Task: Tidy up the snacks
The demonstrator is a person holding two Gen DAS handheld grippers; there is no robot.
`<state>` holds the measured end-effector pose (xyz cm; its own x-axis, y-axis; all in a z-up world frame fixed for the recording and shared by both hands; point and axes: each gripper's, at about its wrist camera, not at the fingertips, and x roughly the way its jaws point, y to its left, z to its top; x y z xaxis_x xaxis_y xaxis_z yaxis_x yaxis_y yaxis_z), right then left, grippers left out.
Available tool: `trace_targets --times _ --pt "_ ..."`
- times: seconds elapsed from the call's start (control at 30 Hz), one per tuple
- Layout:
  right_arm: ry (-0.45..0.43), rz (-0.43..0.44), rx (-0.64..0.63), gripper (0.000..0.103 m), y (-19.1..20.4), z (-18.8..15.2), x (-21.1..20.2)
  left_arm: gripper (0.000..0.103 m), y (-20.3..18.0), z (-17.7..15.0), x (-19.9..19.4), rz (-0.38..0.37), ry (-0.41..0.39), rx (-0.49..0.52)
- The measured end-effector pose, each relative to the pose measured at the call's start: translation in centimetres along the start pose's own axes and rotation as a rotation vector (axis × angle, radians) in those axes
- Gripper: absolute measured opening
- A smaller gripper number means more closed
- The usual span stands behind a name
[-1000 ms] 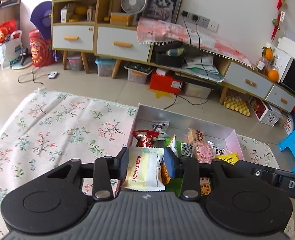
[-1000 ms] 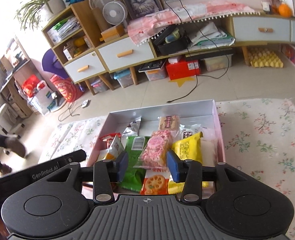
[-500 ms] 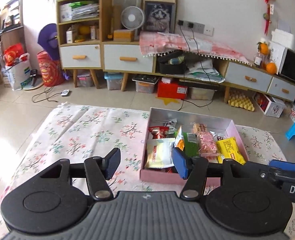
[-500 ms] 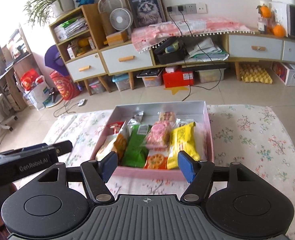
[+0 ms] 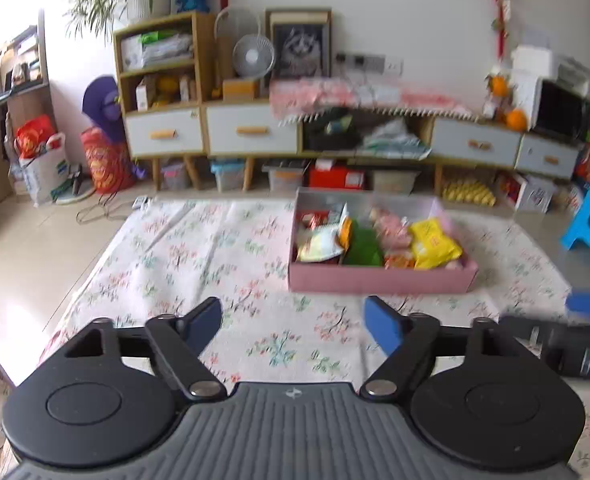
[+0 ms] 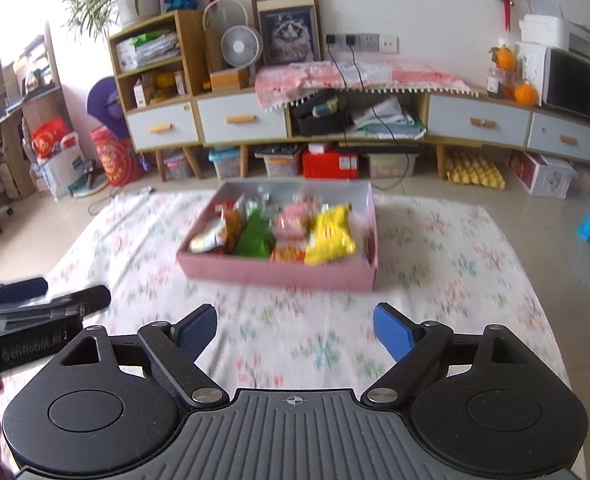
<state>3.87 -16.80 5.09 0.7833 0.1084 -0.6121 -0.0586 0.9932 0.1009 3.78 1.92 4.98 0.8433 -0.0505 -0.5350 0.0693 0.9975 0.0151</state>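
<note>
**Desk:** What does this moment show of the snack job?

**Me:** Snack packets stand packed in the pink box [image 6: 275, 274] on the floral cloth [image 6: 435, 240]: a yellow bag [image 6: 331, 236], a green pack [image 6: 255, 236], a pink one [image 6: 293, 220] and a pale pack [image 5: 321, 244] at the box's left end. I see no loose snack on the cloth in either view, so I judge the sorting done or nearly so; whether anything lies outside the frame, I cannot say.

**Desk:** And your tools?

**Me:** My left gripper [image 5: 293, 322] and my right gripper [image 6: 295, 328] both stand wide, their jaws having just been opening, and nothing sits between the blue pads [image 6: 393, 334] of either one. Neither touches a packet.

**Desk:** Where is the box from them?

**Me:** Ahead of both and well apart, with bare cloth between. From the left it lies forward and a little to the right; from the right, forward and slightly left. The left tool shows at the right view's left edge.

**Desk:** What remains?

**Me:** By my reading, little.
</note>
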Motion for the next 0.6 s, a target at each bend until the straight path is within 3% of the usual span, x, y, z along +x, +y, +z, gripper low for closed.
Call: trace_targets --times 0.13,0.3,0.4,0.6 --pt "0.019 -0.035 -0.009 0.096 -0.1 -1.6 -0.8 0.102 -0.1 0.1 -0.5 0.013 -0.038 -0.003" --pt "-0.005 -0.026 0.06 0.102 -0.7 -1.9 -1.5 0.103 -0.8 -0.1 0.0 -0.052 -0.003 0.018" --pt "0.027 -0.045 0.053 0.102 -0.6 -1.9 -0.8 0.102 -1.7 -0.4 0.3 -0.017 0.011 0.06" --pt "0.044 -0.061 0.053 0.102 -0.6 -2.0 -0.6 0.103 -1.6 -1.2 -0.1 -0.018 0.017 0.043"
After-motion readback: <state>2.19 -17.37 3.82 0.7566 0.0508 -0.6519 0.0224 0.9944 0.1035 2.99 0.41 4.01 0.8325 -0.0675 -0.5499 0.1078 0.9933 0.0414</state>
